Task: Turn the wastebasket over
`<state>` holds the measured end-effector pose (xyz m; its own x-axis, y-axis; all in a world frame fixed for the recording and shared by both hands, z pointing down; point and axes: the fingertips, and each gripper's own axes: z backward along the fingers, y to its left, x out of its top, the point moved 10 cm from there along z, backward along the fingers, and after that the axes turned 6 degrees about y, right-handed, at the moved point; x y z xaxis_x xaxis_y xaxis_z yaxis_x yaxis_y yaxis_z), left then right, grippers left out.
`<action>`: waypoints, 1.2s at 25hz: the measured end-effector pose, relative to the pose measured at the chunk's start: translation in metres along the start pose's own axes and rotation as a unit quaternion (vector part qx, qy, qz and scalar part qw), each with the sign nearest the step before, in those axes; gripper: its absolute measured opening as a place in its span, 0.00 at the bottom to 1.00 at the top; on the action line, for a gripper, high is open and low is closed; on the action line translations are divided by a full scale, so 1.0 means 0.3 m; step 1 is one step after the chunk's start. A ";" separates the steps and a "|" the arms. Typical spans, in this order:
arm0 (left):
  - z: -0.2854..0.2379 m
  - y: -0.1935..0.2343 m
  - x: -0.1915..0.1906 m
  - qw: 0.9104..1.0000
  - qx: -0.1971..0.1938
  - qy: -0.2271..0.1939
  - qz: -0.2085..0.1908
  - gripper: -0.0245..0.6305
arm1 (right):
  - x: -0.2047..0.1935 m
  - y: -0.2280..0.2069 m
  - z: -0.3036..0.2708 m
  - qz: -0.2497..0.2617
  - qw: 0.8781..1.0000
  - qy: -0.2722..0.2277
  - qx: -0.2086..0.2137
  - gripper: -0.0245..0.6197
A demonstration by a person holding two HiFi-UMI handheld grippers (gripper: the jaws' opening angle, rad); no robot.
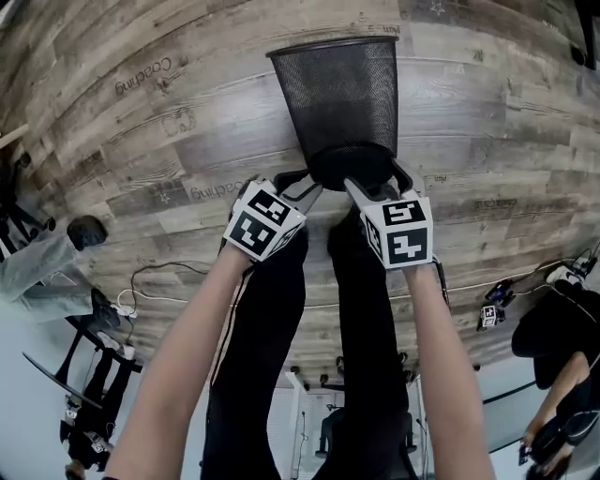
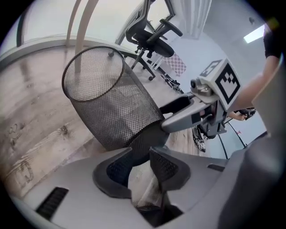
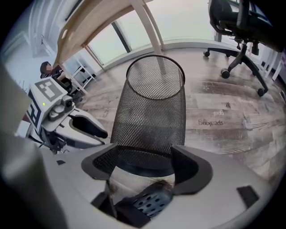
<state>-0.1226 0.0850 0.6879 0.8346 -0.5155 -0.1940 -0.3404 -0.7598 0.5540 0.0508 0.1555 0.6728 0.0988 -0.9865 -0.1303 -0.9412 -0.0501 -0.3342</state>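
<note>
The wooden floor (image 1: 84,141) bears printed words: "Coaching", upside down, at the head view's upper left and centre-left; "speaking", upside down, right of centre in the right gripper view.

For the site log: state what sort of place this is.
Probably an office or workroom: a wood-look plank floor, a wheeled black office chair by large windows, and a black mesh wastebasket on the floor.

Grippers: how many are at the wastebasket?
2. The left gripper is at the base of the wastebasket, on its left; the right gripper is at the base's right, jaws apart. Neither is hidden.
</note>
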 end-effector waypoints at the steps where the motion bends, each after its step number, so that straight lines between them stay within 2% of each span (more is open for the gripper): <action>1: 0.022 0.014 0.020 1.000 0.004 -0.003 -0.007 0.23 | -0.001 0.001 -0.001 0.000 1.000 0.003 0.000 0.59; 6: 0.174 0.132 0.179 0.996 0.046 -0.022 -0.074 0.27 | 0.002 0.017 -0.011 0.000 1.000 0.015 -0.005 0.60; 10: 0.288 0.219 0.358 0.985 0.086 -0.066 -0.134 0.31 | 0.007 0.026 -0.015 0.000 1.000 0.018 -0.007 0.60; 13: 0.326 0.253 0.476 0.978 0.100 -0.072 -0.168 0.31 | 0.006 0.023 -0.011 0.002 1.000 0.020 -0.007 0.60; 16: 0.330 0.271 0.564 0.968 0.110 -0.063 -0.215 0.31 | 0.015 0.030 -0.010 -0.002 1.000 0.021 -0.004 0.60; 20: 0.292 0.272 0.615 0.948 0.114 -0.012 -0.295 0.30 | 0.018 0.046 -0.004 -0.008 1.000 0.016 0.000 0.60; 22: 0.275 0.274 0.631 0.941 0.112 0.003 -0.319 0.25 | 0.018 0.042 -0.004 -0.007 1.000 0.012 0.000 0.60; 25: 0.265 0.284 0.635 0.941 0.099 0.018 -0.324 0.18 | 0.015 0.047 -0.005 -0.007 1.000 0.011 -0.001 0.60; 28: 0.262 0.293 0.639 0.943 0.083 0.029 -0.321 0.17 | 0.014 0.048 -0.007 -0.006 1.000 0.010 -0.002 0.60; 30: 0.264 0.296 0.649 0.940 0.075 0.039 -0.331 0.15 | 0.013 0.047 -0.006 -0.005 1.000 0.010 -0.004 0.60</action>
<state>-0.0246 -0.1143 0.6353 0.9125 0.1162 -0.3922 0.2127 -0.9538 0.2121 0.0374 0.1506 0.6693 0.1023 -0.9888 -0.1083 -0.9424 -0.0615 -0.3287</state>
